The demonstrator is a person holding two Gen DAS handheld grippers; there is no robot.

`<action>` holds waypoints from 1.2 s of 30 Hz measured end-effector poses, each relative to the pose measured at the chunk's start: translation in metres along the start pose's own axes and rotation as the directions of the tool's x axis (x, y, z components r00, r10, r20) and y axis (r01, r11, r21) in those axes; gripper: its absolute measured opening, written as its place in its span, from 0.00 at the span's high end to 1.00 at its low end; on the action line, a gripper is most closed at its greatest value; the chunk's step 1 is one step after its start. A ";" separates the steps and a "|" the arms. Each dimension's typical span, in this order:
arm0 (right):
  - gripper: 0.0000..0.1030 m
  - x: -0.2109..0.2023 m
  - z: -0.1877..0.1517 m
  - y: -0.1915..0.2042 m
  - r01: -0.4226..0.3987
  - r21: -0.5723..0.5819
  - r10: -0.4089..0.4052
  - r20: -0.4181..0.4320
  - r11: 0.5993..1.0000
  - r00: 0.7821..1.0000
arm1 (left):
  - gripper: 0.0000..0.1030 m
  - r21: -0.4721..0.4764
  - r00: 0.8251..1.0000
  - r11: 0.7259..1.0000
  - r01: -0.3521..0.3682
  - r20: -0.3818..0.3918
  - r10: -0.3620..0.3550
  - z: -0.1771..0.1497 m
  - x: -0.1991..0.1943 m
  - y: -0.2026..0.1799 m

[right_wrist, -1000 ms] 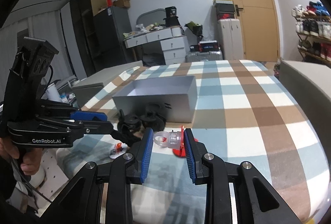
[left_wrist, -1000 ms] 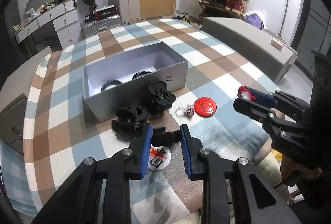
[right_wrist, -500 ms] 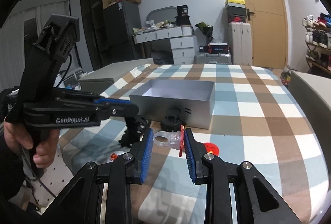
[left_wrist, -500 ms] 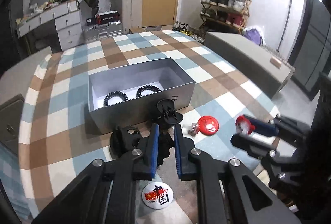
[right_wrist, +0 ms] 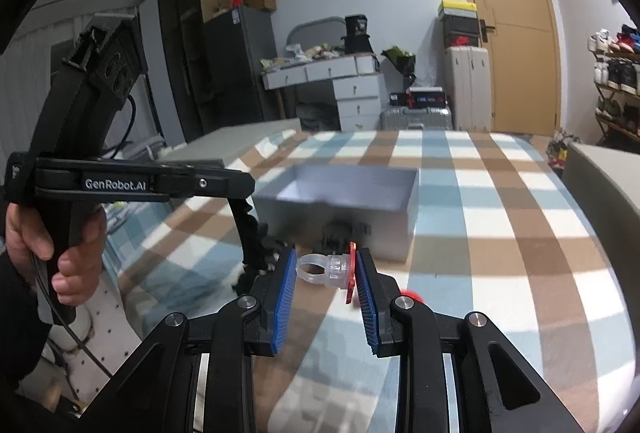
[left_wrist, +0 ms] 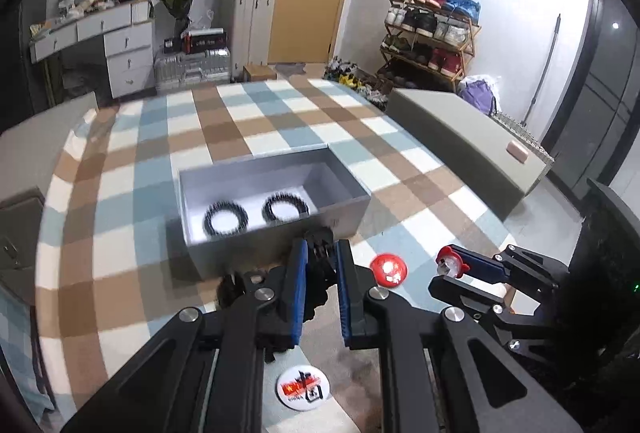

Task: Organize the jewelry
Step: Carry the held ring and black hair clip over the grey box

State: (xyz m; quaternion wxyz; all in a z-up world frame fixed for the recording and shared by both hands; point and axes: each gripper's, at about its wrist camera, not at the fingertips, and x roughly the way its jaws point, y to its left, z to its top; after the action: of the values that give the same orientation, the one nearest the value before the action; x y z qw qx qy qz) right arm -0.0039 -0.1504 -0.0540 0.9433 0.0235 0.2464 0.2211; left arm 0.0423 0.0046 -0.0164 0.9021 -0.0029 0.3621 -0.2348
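Note:
My left gripper is shut on a black hair accessory, which hangs above the checked table just before the grey open box. Two black bead bracelets lie inside that box. From the right wrist view the left gripper shows side-on with the black piece dangling under it. My right gripper is shut on a clear plastic ring with a red top, held above the table right of the left gripper. That ring also shows in the left wrist view.
A red round badge and a white badge lie on the cloth near the front. A black hair claw sits against the box's front wall. A person's hand grips the left handle. A grey bench borders the right.
The left gripper's jaws closed on the black hair accessory beside the white badge and lifted it up toward the box. The right gripper kept its hold on the ring and barely moved.

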 end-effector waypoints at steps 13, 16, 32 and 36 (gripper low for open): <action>0.72 0.037 0.064 -0.024 -0.148 0.073 0.145 0.036 0.986 0.989 | 0.91 -0.021 0.998 1.000 -0.023 0.066 0.024 0.045 0.006 0.018; 0.72 0.051 0.075 -0.029 -0.173 0.082 0.171 0.030 0.982 0.985 | 0.91 -0.037 0.998 0.999 -0.015 0.065 0.018 0.049 0.014 0.026; 0.72 0.128 0.092 -0.054 -0.199 0.142 0.212 -0.081 0.970 0.974 | 0.91 -0.069 0.999 0.997 0.034 0.013 -0.033 0.067 0.055 0.049; 0.72 0.139 0.090 -0.061 -0.203 0.163 0.222 -0.106 0.965 0.969 | 0.91 -0.111 0.996 0.990 0.081 -0.012 -0.083 0.069 0.067 0.060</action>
State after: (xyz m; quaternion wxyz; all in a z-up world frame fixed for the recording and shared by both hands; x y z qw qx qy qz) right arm 0.1721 -0.1398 -0.0470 0.8926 0.1074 0.3161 0.3030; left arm 0.1544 0.0185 -0.0196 0.8872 -0.0659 0.3814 -0.2512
